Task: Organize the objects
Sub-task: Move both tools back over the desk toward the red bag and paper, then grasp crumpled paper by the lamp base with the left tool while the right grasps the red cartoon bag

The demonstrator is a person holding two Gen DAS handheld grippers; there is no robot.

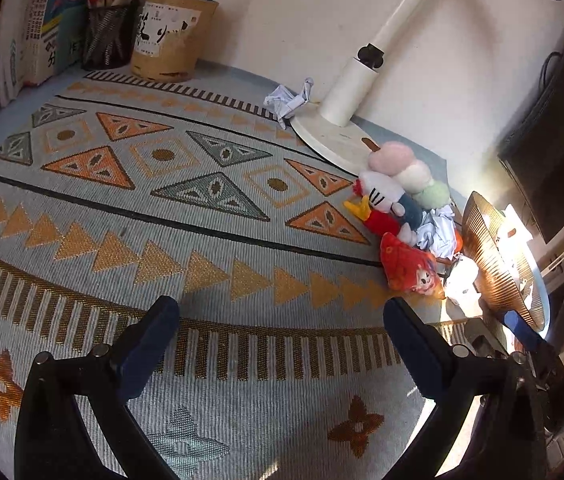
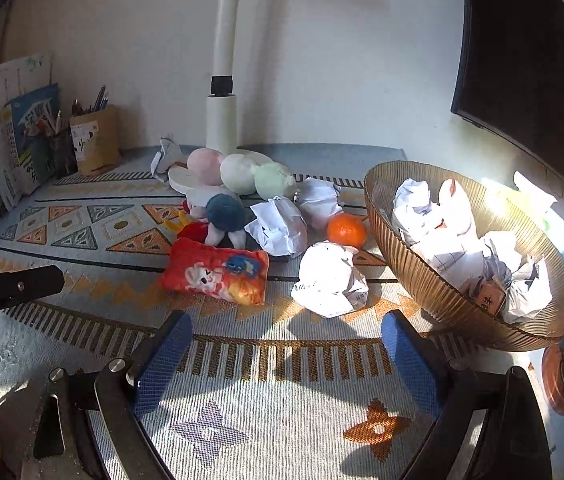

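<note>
The nearest paper ball point(image 2: 329, 278) lies on the mat point(image 2: 242, 412) just ahead of my right tool point(image 2: 285, 354), at about 12 o'clock and a shade toward 1, apart from both pads. Nothing is between that tool's jaws; they stand wide over bare mat. At 1 to 2 o'clock from the tool, just beside the ball, sits the amber bowl point(image 2: 401, 280), holding more crumpled paper and a small brown block. Behind the ball at 12 o'clock is an orange point(image 2: 346, 230), with two further paper balls point(image 2: 280, 226) beside it toward 11. The red pouch point(image 2: 214, 276) lies at 11 o'clock from the tool, near the ball but not touching it. Behind the pouch are a pile of plush toys point(image 2: 222, 216) and three pastel plush balls point(image 2: 240, 172) against the lamp base point(image 2: 180, 178).

My left tool point(image 1: 282, 322) is also spread wide and empty, over open mat. From it, the pouch point(image 1: 409, 266) and the toys point(image 1: 385, 200) lie at 1 to 2 o'clock, well apart from the pads, with the bowl point(image 1: 489, 264) beyond them at 2 o'clock. One stray crumpled paper point(image 1: 287, 100) sits far off at 12 o'clock by the lamp base. Pen cups point(image 1: 172, 36) and books point(image 1: 30, 32) stand at 10 to 11 o'clock along the desk's back wall.
</note>
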